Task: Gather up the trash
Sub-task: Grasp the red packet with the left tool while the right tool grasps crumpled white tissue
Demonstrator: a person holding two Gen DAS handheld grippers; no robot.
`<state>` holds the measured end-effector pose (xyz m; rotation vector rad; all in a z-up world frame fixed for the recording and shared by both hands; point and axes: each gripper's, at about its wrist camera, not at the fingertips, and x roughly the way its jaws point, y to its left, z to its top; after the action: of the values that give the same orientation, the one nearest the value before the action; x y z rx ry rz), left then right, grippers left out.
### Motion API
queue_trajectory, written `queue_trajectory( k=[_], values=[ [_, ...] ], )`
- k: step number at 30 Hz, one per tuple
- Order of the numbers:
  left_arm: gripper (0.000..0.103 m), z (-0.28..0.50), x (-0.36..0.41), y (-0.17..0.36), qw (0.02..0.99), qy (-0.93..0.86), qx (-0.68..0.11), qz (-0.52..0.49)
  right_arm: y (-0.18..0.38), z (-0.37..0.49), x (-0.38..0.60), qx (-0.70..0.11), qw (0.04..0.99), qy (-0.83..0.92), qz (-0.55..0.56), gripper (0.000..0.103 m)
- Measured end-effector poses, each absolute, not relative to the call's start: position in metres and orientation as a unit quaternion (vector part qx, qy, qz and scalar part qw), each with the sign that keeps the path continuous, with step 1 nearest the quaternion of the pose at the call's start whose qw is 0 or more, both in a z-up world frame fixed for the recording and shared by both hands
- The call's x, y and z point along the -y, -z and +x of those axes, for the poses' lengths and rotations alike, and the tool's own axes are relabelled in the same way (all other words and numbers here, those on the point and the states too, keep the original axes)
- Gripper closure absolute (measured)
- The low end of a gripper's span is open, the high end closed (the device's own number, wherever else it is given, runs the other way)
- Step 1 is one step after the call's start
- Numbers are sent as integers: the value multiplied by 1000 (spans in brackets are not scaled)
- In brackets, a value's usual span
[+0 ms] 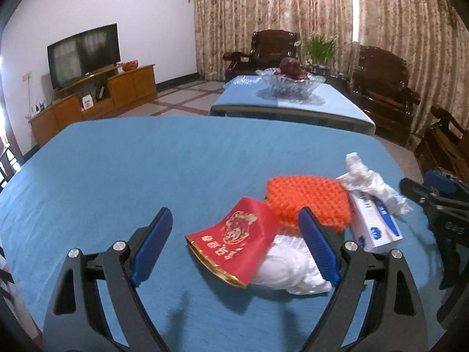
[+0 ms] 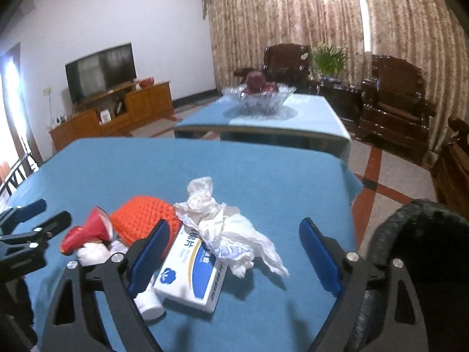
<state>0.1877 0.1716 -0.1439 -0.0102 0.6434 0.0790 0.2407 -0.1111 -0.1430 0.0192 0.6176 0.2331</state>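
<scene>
Both grippers open over a trash pile on the blue table.

Left gripper [image 1: 236,245] jaws wide, nothing gripped, red packet [image 1: 234,242] and white plastic bag [image 1: 288,268] lying between them. Right gripper [image 2: 234,256] jaws apart, empty, above white-and-blue box [image 2: 192,275] with crumpled tissue [image 2: 231,228] on top. Orange mesh [image 1: 309,202] sits behind the packet. Beyond the table [image 1: 117,176]: glass fruit bowl [image 1: 290,83], television [image 1: 83,54], curtains [image 1: 263,20].
</scene>
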Motion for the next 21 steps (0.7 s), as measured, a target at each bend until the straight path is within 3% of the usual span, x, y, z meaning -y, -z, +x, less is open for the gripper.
queue_trajectory(
  k=[9,12,17,21],
  values=[
    [18,195,-186,167,941,-36,-337,-10,172,270,104,-355,926,-126,3,30],
    [18,201,-185,172,939,-31,-343,-11,174,270,102,-358,923,-143,4,42],
    [18,214,-180,182,933,-28,-359,-11,172,265,98,-354,920,-169,0,72],
    [18,222,-179,190,928,-32,-372,-12,169,262,103,-348,922,-167,6,85]
  ],
)
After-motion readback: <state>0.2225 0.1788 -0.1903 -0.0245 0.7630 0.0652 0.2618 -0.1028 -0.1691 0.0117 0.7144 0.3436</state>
